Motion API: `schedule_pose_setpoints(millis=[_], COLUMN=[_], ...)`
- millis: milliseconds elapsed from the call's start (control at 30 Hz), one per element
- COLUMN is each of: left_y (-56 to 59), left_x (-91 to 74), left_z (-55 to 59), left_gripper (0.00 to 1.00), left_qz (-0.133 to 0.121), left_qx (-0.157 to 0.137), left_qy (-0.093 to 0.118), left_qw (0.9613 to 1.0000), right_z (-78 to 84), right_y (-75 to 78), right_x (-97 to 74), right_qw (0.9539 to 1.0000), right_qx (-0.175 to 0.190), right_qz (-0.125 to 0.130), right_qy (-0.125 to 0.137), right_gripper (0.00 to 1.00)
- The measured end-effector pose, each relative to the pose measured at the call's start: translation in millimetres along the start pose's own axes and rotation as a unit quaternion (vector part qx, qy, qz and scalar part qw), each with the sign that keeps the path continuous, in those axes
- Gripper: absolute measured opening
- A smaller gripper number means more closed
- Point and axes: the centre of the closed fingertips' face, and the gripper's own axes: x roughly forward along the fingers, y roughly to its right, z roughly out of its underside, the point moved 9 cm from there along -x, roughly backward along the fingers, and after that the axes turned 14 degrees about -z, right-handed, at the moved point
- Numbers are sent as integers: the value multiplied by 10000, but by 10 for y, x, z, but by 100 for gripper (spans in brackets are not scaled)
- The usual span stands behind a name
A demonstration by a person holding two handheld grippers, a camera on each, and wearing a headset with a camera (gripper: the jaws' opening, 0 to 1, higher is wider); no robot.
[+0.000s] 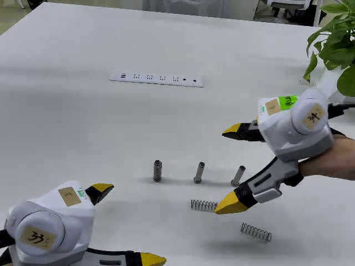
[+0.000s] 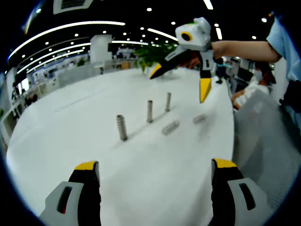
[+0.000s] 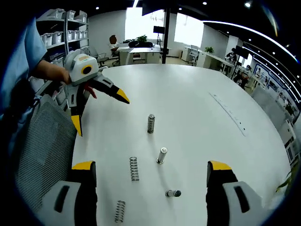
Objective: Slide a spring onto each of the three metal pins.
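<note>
Springs lie loose on the white table in the head view. The nearer spring rests just in front of the middle pin, and the farther spring lies closer to the person, off to the right. A third spring already sits on the left pin, so the middle pin and the right pin stand bare; by my reckoning one of three is done. The right gripper hangs above the nearer spring, jaws spread wide with nothing in them, probably lining up to pick it. The left gripper sits low at the near edge, also spread wide and empty. A power strip and a plant lie well away from the work.

In the left gripper view its own yellow-tipped jaws frame the row of pins, with the right gripper high over the far end. Nothing blocks the pins.

In the right gripper view both loose springs lie between its parted jaws, near the bare pins. The left gripper stands off to one side, clear of the path.
</note>
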Motion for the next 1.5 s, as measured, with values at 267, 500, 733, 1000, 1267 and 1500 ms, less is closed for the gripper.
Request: schedule_pose_setpoints(millis=[267,500,733,1000,1267,1500], left_y=[1,-15,-30,-8,16,2], left_x=[0,6,18,38,53,59], left_z=[-10,-34,-61,-77,-85,-95], left_gripper=[100,100,100,100,100,100], left_qz=[38,40,27,70,132,142], left_qx=[51,92,143,182,243,318], left_qy=[-14,22,69,71,47,10], left_qw=[10000,9999,9999,9998,9996,9994], right_z=[283,420,600,710,802,926], right_y=[-137,-284,-391,-485,-552,-605], right_x=[-186,-289,-351,-413,-449,-448], right_qw=[9984,9954,9912,9875,9846,9826], right_qx=[428,708,995,1163,1292,1418], right_qz=[331,510,695,849,939,967], right_qy=[154,401,532,640,711,705], right_gripper=[99,99,99,99,99,99])
